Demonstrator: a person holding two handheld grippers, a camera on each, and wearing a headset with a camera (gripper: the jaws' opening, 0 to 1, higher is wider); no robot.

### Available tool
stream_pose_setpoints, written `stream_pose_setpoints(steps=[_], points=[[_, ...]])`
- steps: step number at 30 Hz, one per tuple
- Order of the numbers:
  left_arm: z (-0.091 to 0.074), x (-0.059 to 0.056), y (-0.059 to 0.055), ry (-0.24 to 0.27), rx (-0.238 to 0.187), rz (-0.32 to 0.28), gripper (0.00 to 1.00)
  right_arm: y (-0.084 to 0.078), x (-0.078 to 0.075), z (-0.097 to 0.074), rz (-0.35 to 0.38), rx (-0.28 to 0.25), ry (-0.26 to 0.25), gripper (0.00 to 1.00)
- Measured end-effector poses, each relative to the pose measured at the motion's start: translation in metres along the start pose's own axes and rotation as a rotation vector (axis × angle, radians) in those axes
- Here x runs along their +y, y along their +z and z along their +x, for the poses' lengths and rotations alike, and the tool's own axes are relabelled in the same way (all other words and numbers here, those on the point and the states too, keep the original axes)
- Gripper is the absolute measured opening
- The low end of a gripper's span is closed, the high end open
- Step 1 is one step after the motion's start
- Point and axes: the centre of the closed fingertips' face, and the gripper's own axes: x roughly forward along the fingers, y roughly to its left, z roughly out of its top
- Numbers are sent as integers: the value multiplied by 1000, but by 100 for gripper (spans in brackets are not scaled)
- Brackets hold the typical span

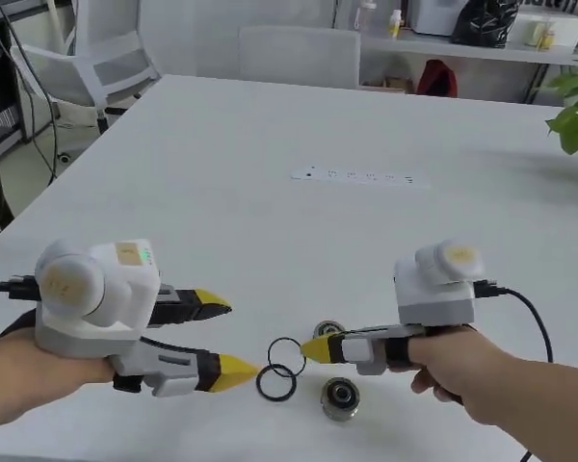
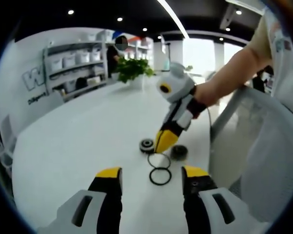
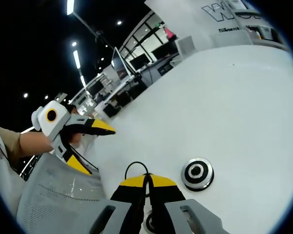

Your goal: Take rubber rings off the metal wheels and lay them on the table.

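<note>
Two rubber rings: neither sits on a wheel. Both are on or just over the tabletop (image 1: 270,192), edges overlapping, in easy reach of either hand.
Right tool (image 1: 318,348): jaws pressed together. In the right gripper view a thin black arc comes out of their seam, so I judge it is pinching the held ring (image 2: 148,160). So thin a ring calls for a nip at the very tip.
Left tool (image 1: 223,337): jaws apart with nothing between them, aimed at the rings from the other side. It is probably kept ready to steady a wheel.
Held ring: its rim runs into the tip of the right tool. It looks low over the surface or just on it, which suits laying it down rather than dropping it.
Loose ring (image 2: 150,176): flat on the tabletop, nearer the left tool, with no tool touching it.
Near wheel (image 1: 340,397): stands on the tabletop just beside the loose ring and on the person's side of the right tool. Neither tool touches it.
Far wheel (image 1: 328,330): partly hidden behind the right tool, close to the held ring.
Rings left on either wheel: too small to tell.
Next step, as a guess: part the right tool's jaws so the held ring settles flat beside the other.
</note>
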Motion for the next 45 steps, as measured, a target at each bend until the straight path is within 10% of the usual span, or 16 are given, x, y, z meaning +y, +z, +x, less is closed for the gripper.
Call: stream_pose_setpoints(steps=[45], points=[[-6, 4, -16, 18, 35, -20, 49, -22, -8, 19, -32, 112, -47, 1]])
